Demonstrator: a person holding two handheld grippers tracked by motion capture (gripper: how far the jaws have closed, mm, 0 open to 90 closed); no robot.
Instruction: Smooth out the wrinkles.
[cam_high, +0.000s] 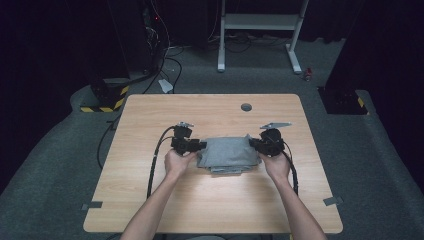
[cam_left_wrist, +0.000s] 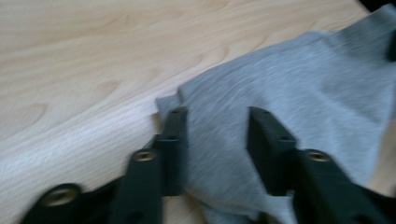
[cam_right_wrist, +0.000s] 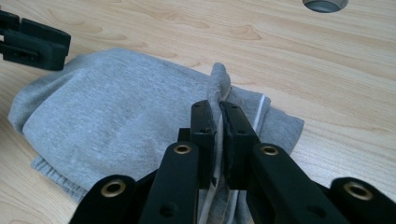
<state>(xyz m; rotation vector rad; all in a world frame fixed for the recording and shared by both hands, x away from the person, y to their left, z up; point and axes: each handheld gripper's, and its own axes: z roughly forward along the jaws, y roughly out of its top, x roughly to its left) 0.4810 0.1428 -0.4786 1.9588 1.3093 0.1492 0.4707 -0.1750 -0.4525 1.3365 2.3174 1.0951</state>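
- We find the grey garment (cam_high: 227, 154), folded into a thick bundle, at the centre of the wooden table (cam_high: 150, 200), with the grommet hole (cam_high: 246, 107) at 12 o'clock from it.
- The right gripper (cam_right_wrist: 218, 122) has its jaws pressed together on a raised ridge of cloth at the garment's 3 o'clock edge; the pinch is firm.
- The left gripper (cam_left_wrist: 215, 140) stands with its jaws spread over the 9 o'clock edge. Cloth lies between them, but the pads do not press on it.
- Risk: if we lift or pull with the right gripper alone, the bundle may drag across the table and unfold, because the left side is not secured.
- Risk: the right pinch holds a narrow ridge, possibly a single layer. The lower layers may stay behind and spoil the fold.
- Risk: when the left jaws close, they may take several layers at once or slide off the rounded edge, since that edge lies flat.
- Hidden: we cannot tell how many layers the right pads hold; the jaws cover the fold.
- Hidden: the left gripper view is blurred, so the seam lines there are unclear.
- Hidden: in the high view, the hands and gripper bodies cover both side edges of the garment, and its type cannot be made out.
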